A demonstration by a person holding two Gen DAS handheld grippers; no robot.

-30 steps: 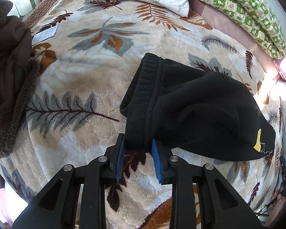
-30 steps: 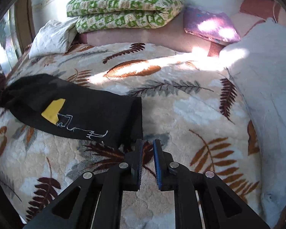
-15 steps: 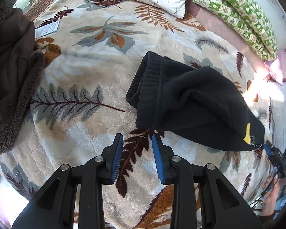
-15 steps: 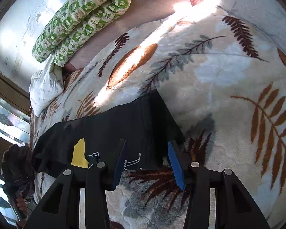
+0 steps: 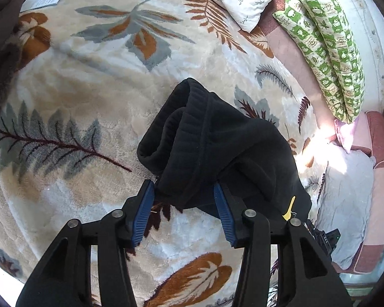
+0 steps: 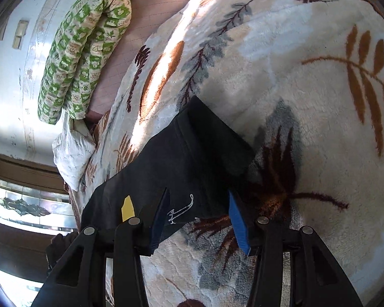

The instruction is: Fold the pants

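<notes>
Black fleece pants (image 5: 217,151) lie folded on the leaf-patterned plush blanket (image 5: 89,81). The left claw (image 5: 184,204) is spread around their waistband edge at six o'clock. The right claw (image 6: 199,215) gapes wide over the hem.

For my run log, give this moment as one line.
left hand-held gripper: open at black pants | right hand-held gripper: open, same pants | blanket

Strong sunlight, overexposed patch on the cream leaf-patterned plush blanket (image 5: 94,81) beyond the tongs. Black fleece pants (image 5: 217,148) lose detail in shadow. Heavy fisheye bending, dark vignetted corners.
</notes>
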